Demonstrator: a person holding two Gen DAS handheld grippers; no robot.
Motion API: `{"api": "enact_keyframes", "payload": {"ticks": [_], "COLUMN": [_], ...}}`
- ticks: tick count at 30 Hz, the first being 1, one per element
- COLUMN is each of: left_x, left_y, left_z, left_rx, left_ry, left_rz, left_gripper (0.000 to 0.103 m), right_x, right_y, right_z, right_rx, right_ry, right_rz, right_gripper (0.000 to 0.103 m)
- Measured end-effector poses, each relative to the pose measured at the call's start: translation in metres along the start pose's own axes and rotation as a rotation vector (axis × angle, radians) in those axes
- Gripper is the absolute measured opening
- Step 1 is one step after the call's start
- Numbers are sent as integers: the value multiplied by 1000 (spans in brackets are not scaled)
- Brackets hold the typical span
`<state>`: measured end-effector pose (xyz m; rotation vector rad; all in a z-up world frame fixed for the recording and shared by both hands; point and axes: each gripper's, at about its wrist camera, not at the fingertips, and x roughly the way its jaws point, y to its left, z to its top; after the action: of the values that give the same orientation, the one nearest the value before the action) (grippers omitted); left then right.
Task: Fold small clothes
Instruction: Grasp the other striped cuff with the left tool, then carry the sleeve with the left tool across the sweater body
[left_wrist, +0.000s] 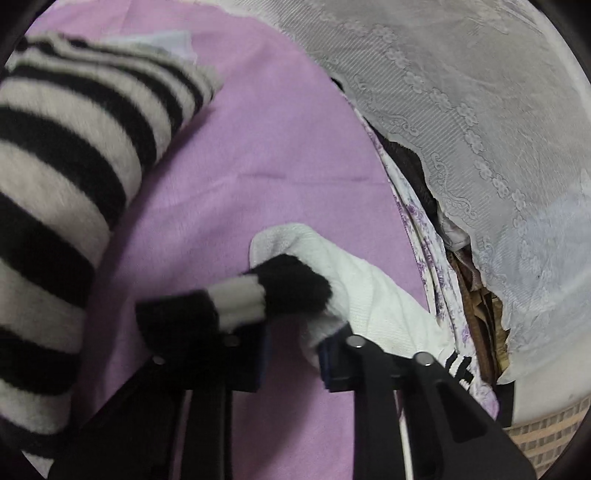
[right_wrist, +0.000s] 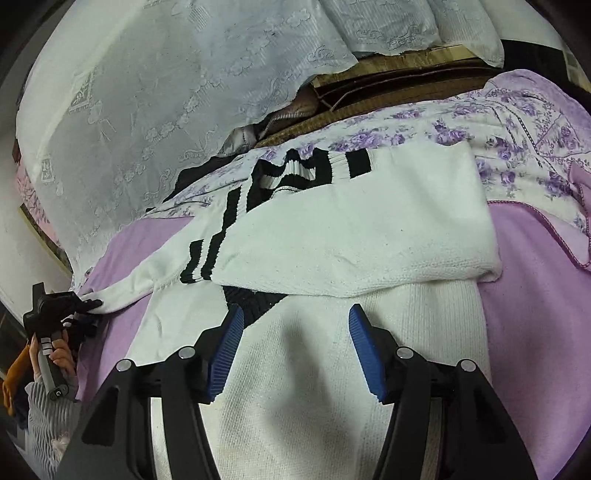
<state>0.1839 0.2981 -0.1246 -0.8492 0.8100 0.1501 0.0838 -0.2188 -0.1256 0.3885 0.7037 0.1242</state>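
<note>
The left gripper (left_wrist: 291, 328) was seen closed on a corner of the white sweater (right_wrist: 332, 236) – the garment was spread on the purple blanket (right_wrist: 528, 295). The right gripper (right_wrist: 295, 350) was held open, empty, above it.

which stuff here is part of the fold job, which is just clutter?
In the job:
- white sweater, part folded
- its striped cuff, pinched in the left gripper
- right gripper, open above the sweater

Lying about:
- purple blanket underneath
- floral sheet
- lace cloth
- striped fuzzy garment
</note>
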Motion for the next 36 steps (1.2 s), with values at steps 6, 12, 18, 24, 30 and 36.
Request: {"api": "enact_keyframes", "payload": {"ticks": [6,12,18,24,30,36], "left_x": [-21,-23,-30,-39,-48,-46], "left_y": [-35,-85,-120,-173,-217,-247], "left_z": [-3,-8,-22,-53,-82,-113], "left_rx": [167,366,439,561,658,710], "left_ry": [-80,-109,-112,-128,-149,-120], "left_rz": [24,107,104,111,102,74], "left_gripper": [6,6,6,6,6,6], "right_x": [3,4,2,2,6,4], "right_y": [1,-3,-7,-16,-35,-40], "right_z": [-1,0,1,4,9,16], "right_rx": [-3,18,45,99,210,238], "right_ry": [5,10,7,8,31,21], "right_rz": [8,24,48,76,135,143], "right_gripper": [60,60,60,60,60,60]}}
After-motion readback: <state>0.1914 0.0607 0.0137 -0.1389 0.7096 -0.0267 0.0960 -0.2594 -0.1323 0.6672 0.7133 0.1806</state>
